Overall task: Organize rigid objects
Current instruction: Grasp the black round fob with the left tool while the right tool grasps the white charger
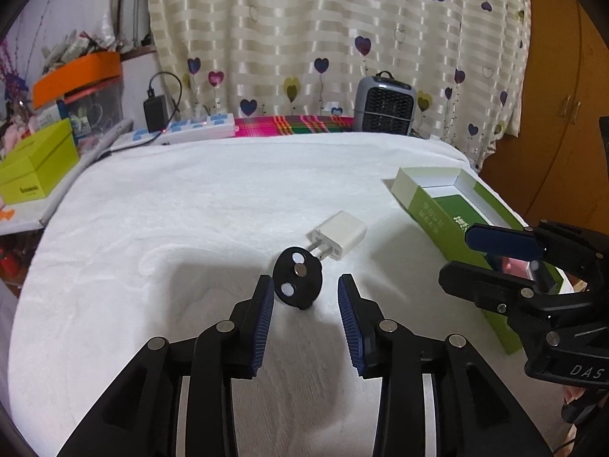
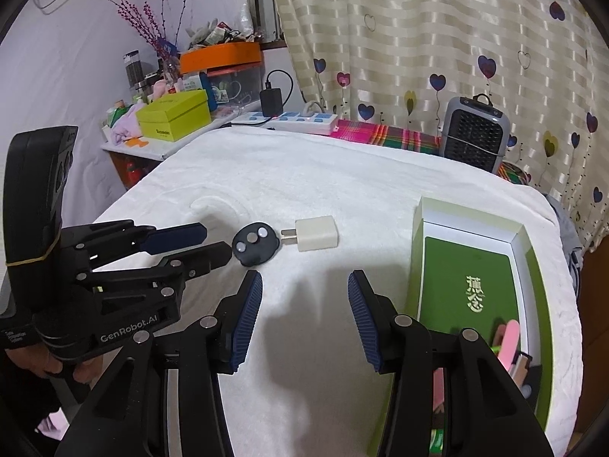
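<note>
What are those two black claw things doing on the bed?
A person is tidying small things into the green box with a gripper in each hand. Right now both are open and hold nothing. The left gripper points at a black round remote lying on the white blanket, right beside a white plug charger. The right gripper is next to the box, which already has a few small things inside. The remote and charger are not put away yet.

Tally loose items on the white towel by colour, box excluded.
Black: 1, the round key fob
White: 1, the plug adapter
Total: 2, both lying on the white towel, outside the green box.
</note>
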A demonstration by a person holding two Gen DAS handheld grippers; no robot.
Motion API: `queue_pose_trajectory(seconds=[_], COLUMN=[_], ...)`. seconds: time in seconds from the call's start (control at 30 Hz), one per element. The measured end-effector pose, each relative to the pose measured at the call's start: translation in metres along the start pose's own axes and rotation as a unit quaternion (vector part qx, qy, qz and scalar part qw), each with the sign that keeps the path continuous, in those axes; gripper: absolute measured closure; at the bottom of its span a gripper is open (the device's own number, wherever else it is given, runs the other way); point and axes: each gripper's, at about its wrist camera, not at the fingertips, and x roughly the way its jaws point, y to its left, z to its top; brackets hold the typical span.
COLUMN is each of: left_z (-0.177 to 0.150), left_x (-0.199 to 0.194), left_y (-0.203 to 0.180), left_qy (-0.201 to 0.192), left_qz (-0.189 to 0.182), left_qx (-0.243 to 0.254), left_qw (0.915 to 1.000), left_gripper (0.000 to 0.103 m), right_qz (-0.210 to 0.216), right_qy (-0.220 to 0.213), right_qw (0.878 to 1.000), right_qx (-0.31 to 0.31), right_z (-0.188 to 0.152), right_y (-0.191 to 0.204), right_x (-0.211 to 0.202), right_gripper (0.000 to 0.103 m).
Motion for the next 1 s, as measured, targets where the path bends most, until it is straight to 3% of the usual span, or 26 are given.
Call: queue_pose_trajectory(seconds=[0.57,0.63,0.7,1.0], left_z=[0.007,0.008,0.007,0.006], left_x=[0.046,0.048,0.048,0.042], left_y=[0.017,0.017,0.02,0.028], left_qy=[0.035,0.036,0.036,0.029], left_qz=[-0.005,-0.008,-0.015,-0.01], left_qx=[-0.028,-0.032,-0.037,-0.049], left_qw=[0.999,0.9988,0.9986,0.9983], left_gripper=[0.066,0.067,0.079,0.079], right_qz=[0.002,0.004,0.004,0.002], right_qy=[0.033,0.038,0.043,0.072], right_qw=[0.999,0.999,0.999,0.997], right_qx=[0.008,0.005,0.002,-0.023], right_z=[0.021,0.023,0.026,0.035], right_y=[-0.015,-0.015,-0.015,-0.008], right_x=[0.051,0.057,0.065,0.095], right_gripper=[0.055,0.055,0.055,0.055])
